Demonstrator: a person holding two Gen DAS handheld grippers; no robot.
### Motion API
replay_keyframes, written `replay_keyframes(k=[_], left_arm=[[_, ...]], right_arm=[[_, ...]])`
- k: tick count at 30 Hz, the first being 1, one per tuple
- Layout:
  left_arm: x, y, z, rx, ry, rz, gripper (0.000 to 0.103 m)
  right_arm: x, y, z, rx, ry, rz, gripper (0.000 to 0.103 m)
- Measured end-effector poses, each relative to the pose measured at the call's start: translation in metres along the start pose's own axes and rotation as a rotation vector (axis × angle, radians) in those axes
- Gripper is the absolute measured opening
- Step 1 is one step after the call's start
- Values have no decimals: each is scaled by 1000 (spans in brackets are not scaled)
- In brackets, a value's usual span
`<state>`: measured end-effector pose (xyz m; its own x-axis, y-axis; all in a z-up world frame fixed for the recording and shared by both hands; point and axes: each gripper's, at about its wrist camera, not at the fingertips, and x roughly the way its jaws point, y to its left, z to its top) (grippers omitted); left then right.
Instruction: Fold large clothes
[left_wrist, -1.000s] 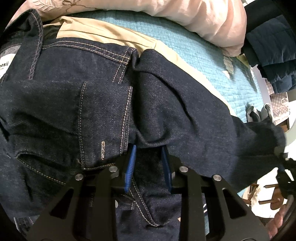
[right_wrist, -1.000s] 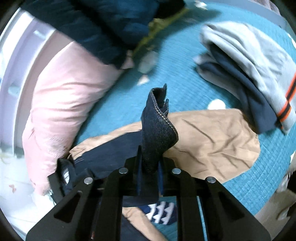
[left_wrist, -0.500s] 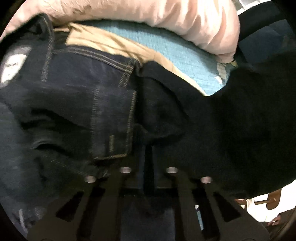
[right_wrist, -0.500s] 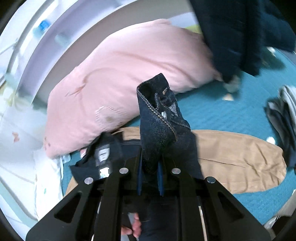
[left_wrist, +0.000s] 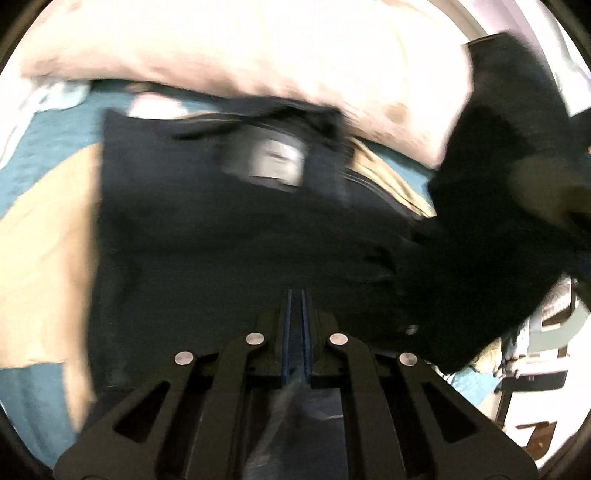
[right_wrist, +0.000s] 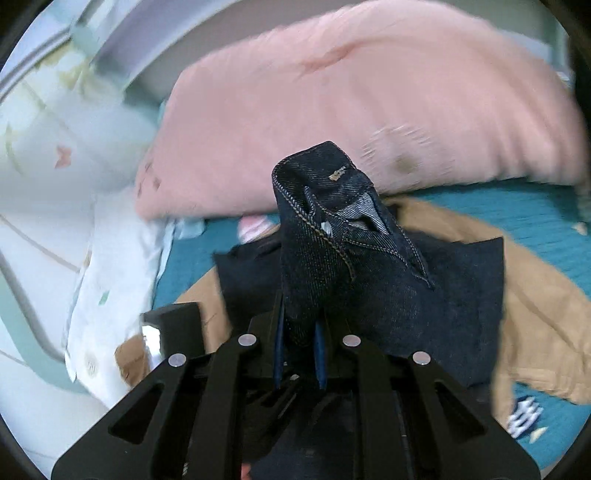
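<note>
Dark blue jeans (left_wrist: 221, 240) lie spread over a tan garment (left_wrist: 44, 240) on the bed, their white waist label (left_wrist: 277, 166) blurred near the pillow. My left gripper (left_wrist: 295, 295) is shut low over the denim, and dark cloth runs in between its blue pads. One part of the jeans rises in a dark blurred mass (left_wrist: 498, 184) at the right. In the right wrist view my right gripper (right_wrist: 299, 325) is shut on a bunched, stitched edge of the jeans (right_wrist: 325, 229), which stands up above the pads. The rest of the denim (right_wrist: 443, 295) hangs below it.
A big pink pillow (right_wrist: 369, 92) lies across the back of the teal bedspread (right_wrist: 517, 206). The tan garment (right_wrist: 535, 314) spreads under the jeans. White patterned bedding (right_wrist: 110, 258) is at the left. A black boxy object (right_wrist: 173, 332) sits close to my right gripper's left.
My left gripper closed on the denim, then swung so the waist label and pillow came into view. My right gripper carried its denim edge across the bed towards the pink pillow.
</note>
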<state>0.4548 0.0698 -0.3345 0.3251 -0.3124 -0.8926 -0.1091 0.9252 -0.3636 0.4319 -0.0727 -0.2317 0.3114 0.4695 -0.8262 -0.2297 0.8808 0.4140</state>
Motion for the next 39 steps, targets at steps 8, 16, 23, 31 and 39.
replay_keyframes(k=[8, 16, 23, 31, 39], left_arm=[[-33, 98, -14, -148, -19, 91, 5], [-37, 131, -25, -206, -12, 105, 6], [-53, 112, -16, -163, -36, 99, 6], [-49, 62, 15, -60, -97, 38, 69], [22, 39, 33, -9, -14, -34, 67]], right_arm=[[118, 46, -30, -74, 199, -45, 13], [192, 43, -56, -80, 360, -33, 50], [141, 32, -45, -41, 304, 59, 64], [55, -31, -29, -44, 132, -161, 64], [61, -113, -39, 5, 177, -335, 29]])
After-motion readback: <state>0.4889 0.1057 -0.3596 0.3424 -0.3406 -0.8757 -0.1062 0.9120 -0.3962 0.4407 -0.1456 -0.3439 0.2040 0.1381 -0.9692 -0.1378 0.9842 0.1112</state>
